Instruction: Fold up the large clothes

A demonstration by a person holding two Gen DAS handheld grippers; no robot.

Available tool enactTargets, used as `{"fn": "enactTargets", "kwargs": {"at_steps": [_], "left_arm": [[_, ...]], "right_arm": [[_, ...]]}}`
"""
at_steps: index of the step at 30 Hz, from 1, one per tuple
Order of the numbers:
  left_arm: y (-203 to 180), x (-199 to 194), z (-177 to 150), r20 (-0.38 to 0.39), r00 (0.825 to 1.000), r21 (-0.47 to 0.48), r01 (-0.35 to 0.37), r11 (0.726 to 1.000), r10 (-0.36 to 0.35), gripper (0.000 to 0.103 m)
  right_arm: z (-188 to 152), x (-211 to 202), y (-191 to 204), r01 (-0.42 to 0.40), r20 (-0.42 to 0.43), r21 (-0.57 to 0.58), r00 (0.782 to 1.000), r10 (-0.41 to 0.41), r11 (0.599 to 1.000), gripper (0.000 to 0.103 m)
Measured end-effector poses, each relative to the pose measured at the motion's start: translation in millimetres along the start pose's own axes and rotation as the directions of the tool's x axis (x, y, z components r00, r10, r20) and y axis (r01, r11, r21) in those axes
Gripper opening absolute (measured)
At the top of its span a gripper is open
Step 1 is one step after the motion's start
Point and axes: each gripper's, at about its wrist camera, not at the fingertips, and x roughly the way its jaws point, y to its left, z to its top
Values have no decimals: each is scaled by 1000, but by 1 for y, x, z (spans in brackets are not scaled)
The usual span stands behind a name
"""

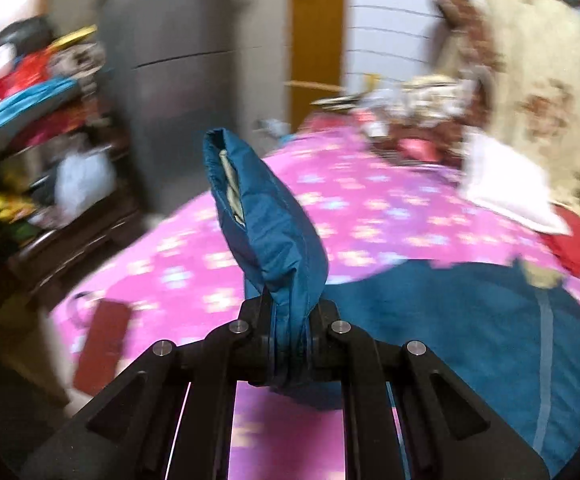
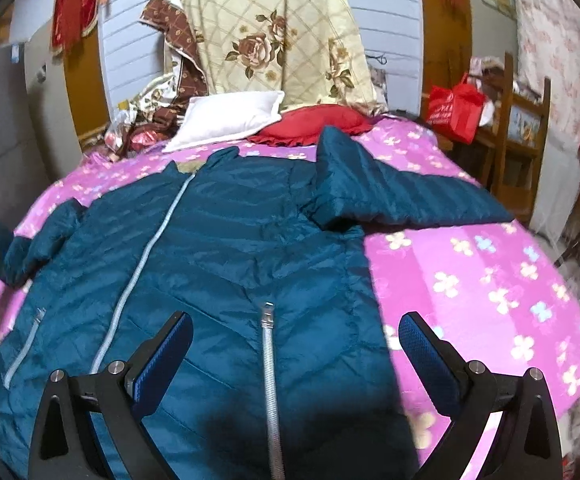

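A large teal quilted jacket (image 2: 226, 248) lies front up on the pink flowered bed (image 2: 490, 280), zipped with a pale zipper. One sleeve (image 2: 390, 192) lies out to the right. My right gripper (image 2: 296, 344) is open just above the jacket's lower part, its blue pads either side of a silver pocket zipper (image 2: 268, 344). My left gripper (image 1: 290, 336) is shut on the other sleeve's cuff end (image 1: 266, 216), lifted above the bed, with the cuff sticking up past the fingers. The jacket body (image 1: 470, 320) lies to its right.
A white pillow (image 2: 226, 120), a red cushion (image 2: 314, 124) and a floral quilt (image 2: 274, 32) pile up at the bed's head. A dark red flat object (image 1: 102, 344) lies at the bed's left edge. Cluttered shelves (image 1: 30, 140) stand left, a wooden chair with a red bag (image 2: 454, 112) right.
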Motion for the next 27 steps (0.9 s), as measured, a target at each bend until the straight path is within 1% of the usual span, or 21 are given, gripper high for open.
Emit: {"fn": "enactTargets", "kwargs": {"at_steps": [2,3,5,6,8,9,11,13,14,15,16,17,18,20,21,22,24,26,27], "left_arm": [[-42,-9,2,10,996,51,88,995,-89,9],[-70,-15,1,8,989,84,147,986,-148,9],[-111,-24,0,-3,973,122,231,965,-232,9],[-133,-25,-2,-17,961,135,277,951,-278,9],[-178,-23,-10,-58,931,163,364,917,-359,9],[-199,-22,-15,-79,918,174,397,901,-389,9],[-235,-18,-24,-126,885,179,465,867,-449,9],[-275,-18,-36,-177,846,184,531,827,-503,9],[-296,-19,-44,-206,818,190,572,798,-537,9],[-311,-23,-51,-221,800,198,597,778,-557,9],[-333,-26,-60,-241,773,214,632,744,-587,9],[-344,-31,-67,-254,753,224,656,721,-606,9],[-359,-34,-74,-276,725,235,688,687,-631,9],[-389,-40,-89,-312,677,252,735,629,-666,9],[-399,-41,-95,-326,665,254,747,615,-672,9],[-410,-39,-103,-346,650,247,759,602,-677,9],[-430,-31,-116,-383,623,225,779,586,-682,9],[-441,-20,-124,-413,617,212,781,588,-670,10],[-445,-13,-125,-429,616,206,779,592,-661,13]], "right_arm": [[-3,0,-4,26,-20,-15,999,-26,1000,102],[-3,0,-6,35,-26,-13,999,-35,999,102],[-5,2,-12,38,-35,4,999,-38,999,102],[-5,4,-16,34,-47,20,998,-33,999,102],[-6,6,-21,24,-59,53,998,-20,998,102],[-6,6,-22,16,-59,64,998,-13,998,102],[-6,7,-24,8,-60,83,998,-3,997,102],[-6,7,-22,19,-59,80,998,-14,997,102],[-6,7,-20,25,-60,73,998,-20,997,102],[-6,8,-18,33,-62,64,998,-29,997,102],[-6,8,-16,41,-65,58,997,-37,997,102],[-6,9,-15,48,-67,51,997,-44,998,102],[-6,10,-14,51,-73,44,996,-47,998,102],[-7,13,-14,51,-90,40,995,-47,998,102],[-7,16,-14,53,-103,41,993,-48,998,102],[-7,17,-15,53,-111,44,993,-48,998,102],[-7,20,-19,45,-123,56,992,-37,997,102],[-8,21,-23,30,-129,78,991,-20,996,102],[-8,22,-25,24,-131,87,991,-13,996,102]]}}
